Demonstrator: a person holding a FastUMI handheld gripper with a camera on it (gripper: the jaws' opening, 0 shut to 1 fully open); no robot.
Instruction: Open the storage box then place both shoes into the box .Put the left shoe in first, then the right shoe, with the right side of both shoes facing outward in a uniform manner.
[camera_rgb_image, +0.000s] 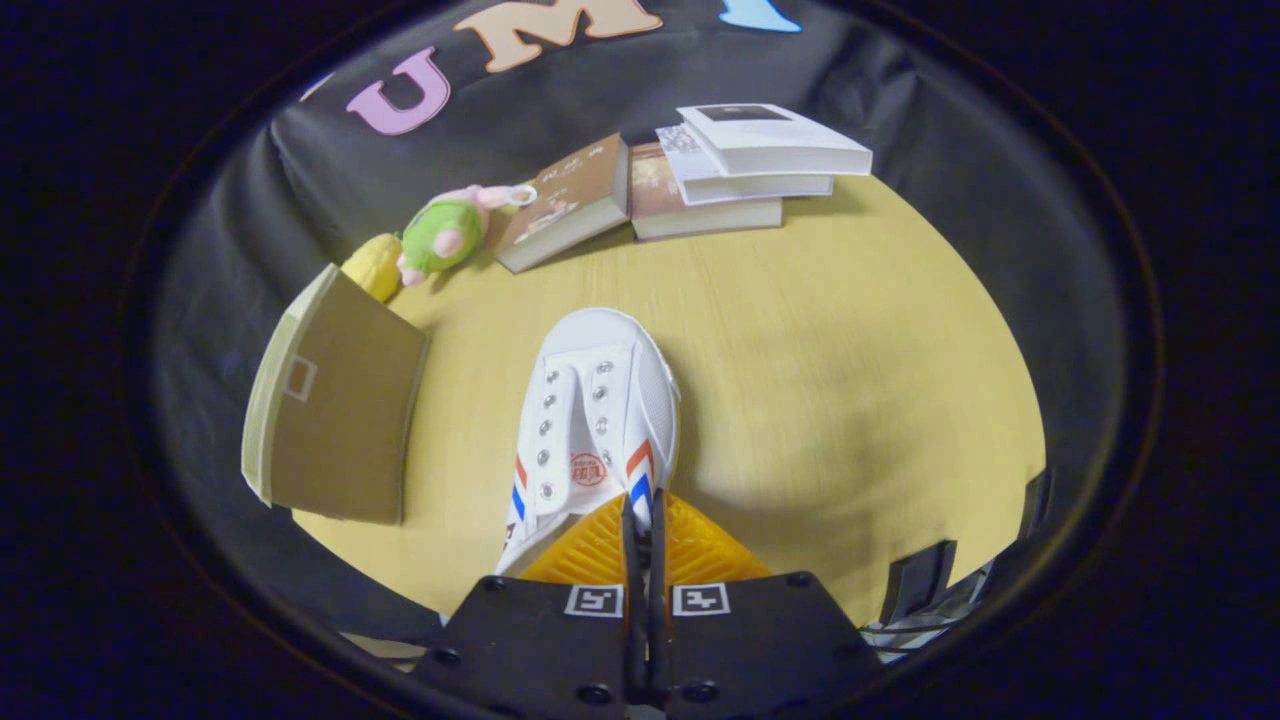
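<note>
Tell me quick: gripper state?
Gripper: fingers closed together, pinching the rear edge of the white shoe, above the table.

The shoe (598, 420) is white woven canvas with metal eyelets. The tabletop (850, 380) looks like smooth, matt pale wood grain. The storage box (335, 410) is dull brown cardboard; the toy (445, 232) is soft plush; the books (700, 170) have paper covers.
</note>
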